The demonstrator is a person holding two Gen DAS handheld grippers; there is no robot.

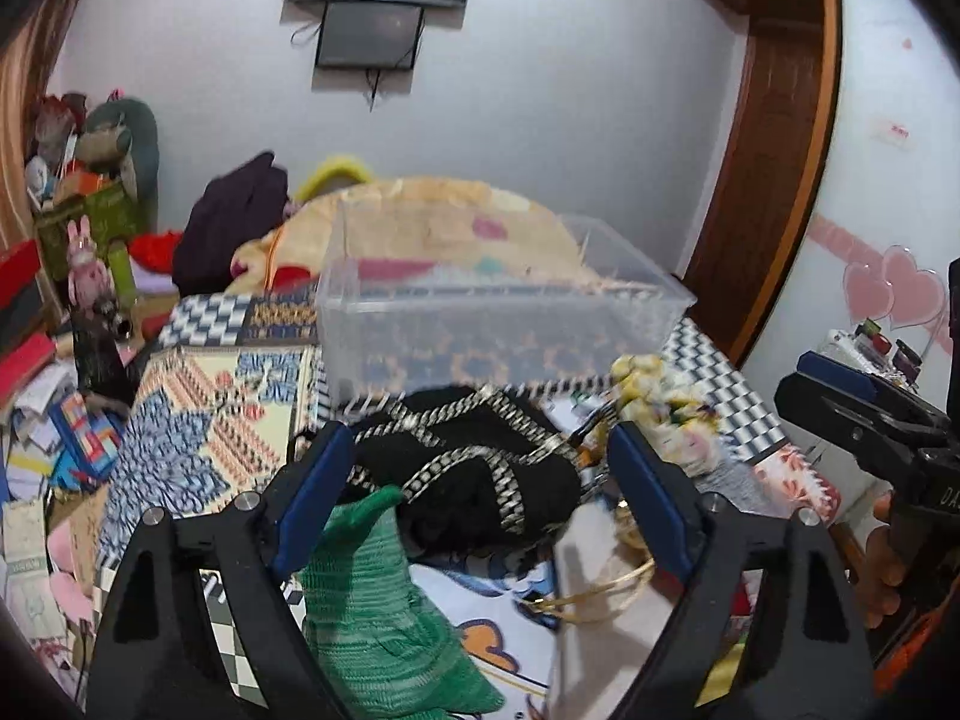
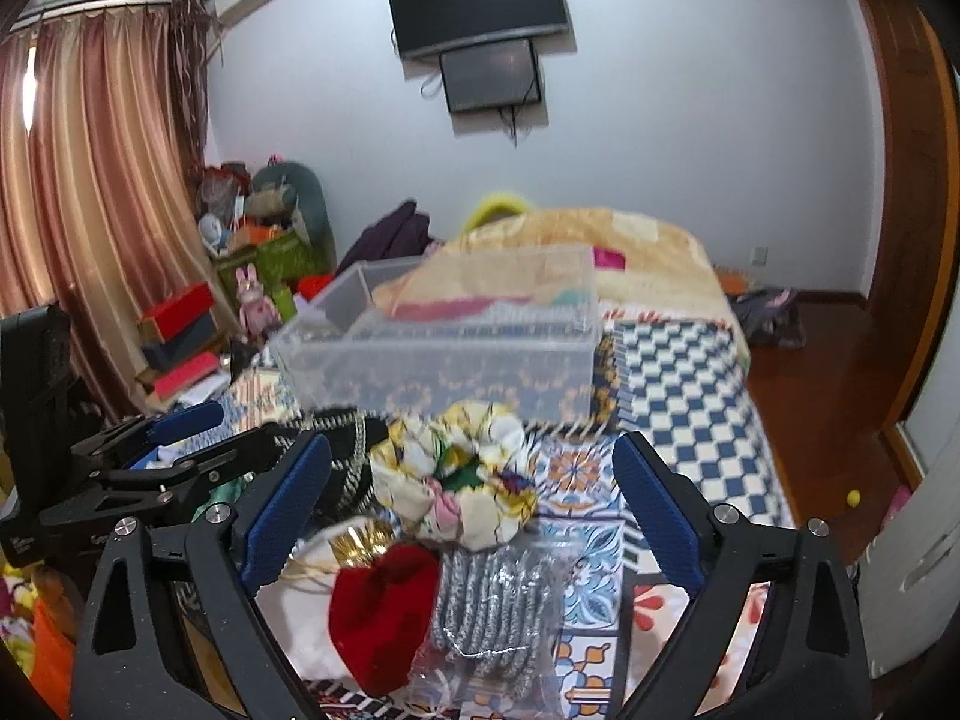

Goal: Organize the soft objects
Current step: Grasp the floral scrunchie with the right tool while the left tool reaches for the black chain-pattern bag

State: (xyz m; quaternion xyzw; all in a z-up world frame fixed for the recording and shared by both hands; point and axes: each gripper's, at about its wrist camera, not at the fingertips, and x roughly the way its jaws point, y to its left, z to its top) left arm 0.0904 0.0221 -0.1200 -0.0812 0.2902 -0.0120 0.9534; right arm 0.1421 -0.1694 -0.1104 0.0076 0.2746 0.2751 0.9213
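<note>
Step in hand: While nothing is yet gripped, you appear to be at the start of a pick, both tools poised over the pile of soft things on the bed.
Left gripper [image 1: 480, 468]: your jaws stand wide apart and hold nothing; the black knitted piece with silver chain trim [image 1: 480, 474] lies between them, the green knitted cloth [image 1: 378, 600] nearest the camera.
Right gripper [image 2: 471, 495]: jaws wide too, nothing held; the red plush pouch with gold trim [image 2: 384, 612] and the grey knit in a clear plastic bag [image 2: 492, 612] lie closest, the floral fabric scrunchie [image 2: 456, 474] just beyond, between the blue pads.
Next move: you would likely lower one tool and close on a single item, then carry it forward. The scrunchie looks the easiest: small, bunched, centred.
Destination: the clear plastic storage box [image 2: 444, 354] sits on the bed just past the pile, open-topped and seemingly unfilled.
Edges: you must lift over the box's near wall; its rim is hard to see because it is transparent.
Open room: your two tools sit near each other, so move one at a time. The patterned bedspread [image 2: 684, 408] is bare to your right; the bed edge drops to the wooden floor [image 2: 816, 396] beyond.
</note>
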